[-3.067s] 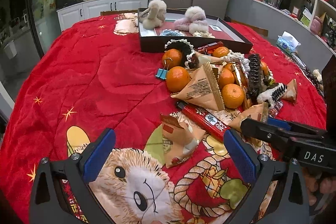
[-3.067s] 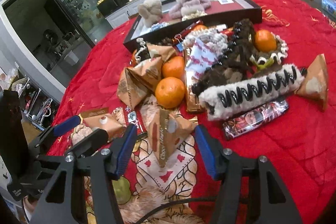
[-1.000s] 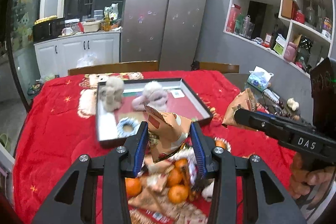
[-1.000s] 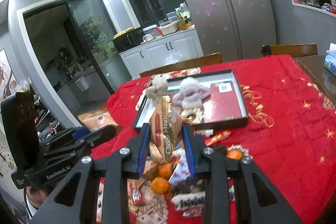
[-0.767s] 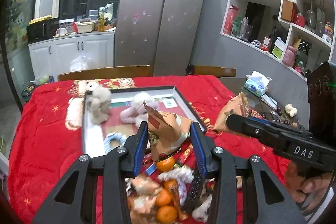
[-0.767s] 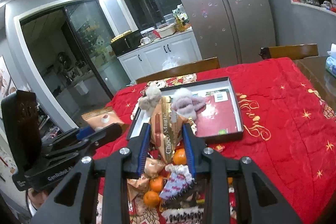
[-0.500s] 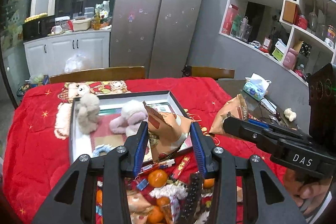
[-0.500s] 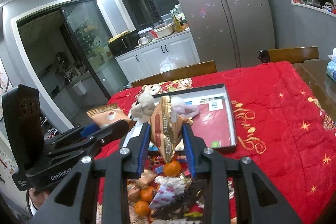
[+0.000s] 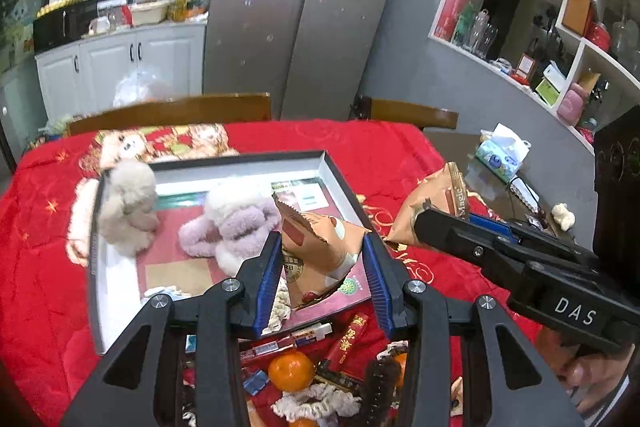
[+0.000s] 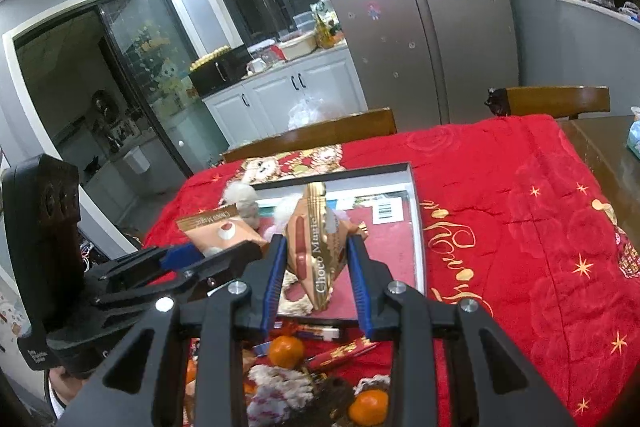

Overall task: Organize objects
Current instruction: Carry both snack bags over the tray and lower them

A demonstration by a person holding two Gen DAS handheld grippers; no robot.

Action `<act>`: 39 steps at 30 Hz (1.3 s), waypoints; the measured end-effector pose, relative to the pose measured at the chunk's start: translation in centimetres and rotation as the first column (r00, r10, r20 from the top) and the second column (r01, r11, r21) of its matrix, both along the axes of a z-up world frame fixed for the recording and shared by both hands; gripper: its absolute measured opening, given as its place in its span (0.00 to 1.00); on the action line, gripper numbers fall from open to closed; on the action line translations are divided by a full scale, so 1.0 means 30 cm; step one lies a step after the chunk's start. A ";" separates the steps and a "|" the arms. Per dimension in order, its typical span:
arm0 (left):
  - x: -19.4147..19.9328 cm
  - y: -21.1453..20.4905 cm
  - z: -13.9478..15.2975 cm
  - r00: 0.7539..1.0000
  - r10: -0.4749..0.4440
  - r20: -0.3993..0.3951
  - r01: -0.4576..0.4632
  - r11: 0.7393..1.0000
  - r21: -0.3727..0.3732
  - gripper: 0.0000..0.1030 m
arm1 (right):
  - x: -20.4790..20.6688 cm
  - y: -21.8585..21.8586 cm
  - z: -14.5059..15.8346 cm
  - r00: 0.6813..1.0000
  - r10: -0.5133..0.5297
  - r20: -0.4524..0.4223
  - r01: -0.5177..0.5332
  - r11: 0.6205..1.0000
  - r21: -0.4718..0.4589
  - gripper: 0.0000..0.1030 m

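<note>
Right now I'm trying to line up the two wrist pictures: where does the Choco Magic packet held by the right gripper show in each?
Left wrist view: the Choco Magic packet is right of centre, pinched at the tip of the right gripper.
Right wrist view: the packet stands centre, upright between the blue pads.
Shared landmark: the black tray on the red cloth, behind the packet.

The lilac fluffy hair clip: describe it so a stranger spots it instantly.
Find the dark shallow tray on the red tablecloth. Two fluffy items lie inside; the lilac fluffy hair clip is the right-hand one, sprawled flat, pale purple, unlike the upright beige fluffy clip left of it.
</note>
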State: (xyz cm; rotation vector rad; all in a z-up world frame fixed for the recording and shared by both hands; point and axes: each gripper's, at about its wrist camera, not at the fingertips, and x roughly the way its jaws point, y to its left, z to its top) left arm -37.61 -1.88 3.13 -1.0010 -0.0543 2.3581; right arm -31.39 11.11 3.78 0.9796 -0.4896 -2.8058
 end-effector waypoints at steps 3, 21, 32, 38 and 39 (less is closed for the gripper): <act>-0.033 0.029 -0.044 1.000 -0.006 0.025 0.006 1.000 -0.011 0.39 | -0.040 0.022 -0.045 0.999 -0.006 0.031 0.006 1.000 0.004 0.29; -0.156 0.148 -0.242 0.993 -0.033 0.111 0.042 0.996 -0.084 0.39 | -0.185 0.112 -0.244 0.988 -0.031 0.151 0.031 1.000 0.002 0.29; -0.186 0.171 -0.289 0.993 -0.031 0.118 0.047 0.989 -0.141 0.39 | -0.237 0.107 -0.302 0.981 -0.022 0.192 0.018 1.000 0.021 0.29; -0.189 0.193 -0.311 0.993 -0.036 0.114 0.058 0.979 -0.195 0.39 | -0.256 0.108 -0.337 0.975 -0.017 0.220 0.012 1.000 0.024 0.29; -0.189 0.196 -0.314 0.993 -0.033 0.111 0.055 0.978 -0.202 0.40 | -0.255 0.108 -0.336 0.976 -0.013 0.216 0.007 1.000 0.028 0.29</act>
